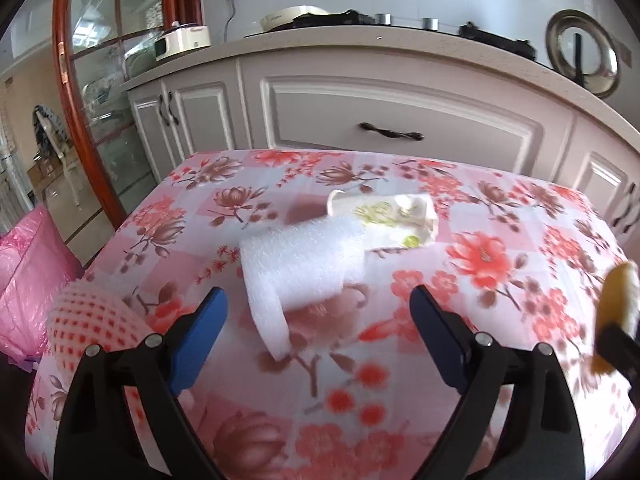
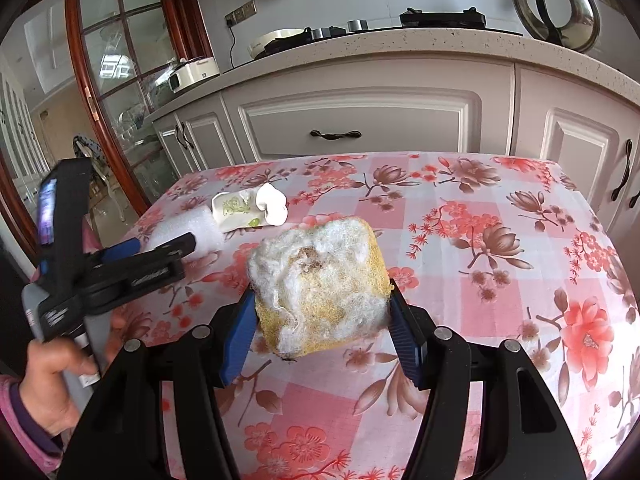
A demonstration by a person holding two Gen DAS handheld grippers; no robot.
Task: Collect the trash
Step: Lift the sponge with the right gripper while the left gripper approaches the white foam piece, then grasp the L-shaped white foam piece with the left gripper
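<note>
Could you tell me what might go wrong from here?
1. The worn sponge is pinched only at its side edges by the right gripper; it could slip out.
2. The open left gripper nears the light foam sheet; a nudge could push it away instead of catching it.

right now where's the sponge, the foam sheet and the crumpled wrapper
sponge (image 2: 320,292): right wrist view, its fuzzy white face
foam sheet (image 1: 300,264): left wrist view, its curved top
crumpled wrapper (image 1: 384,216): left wrist view, its printed middle
</note>
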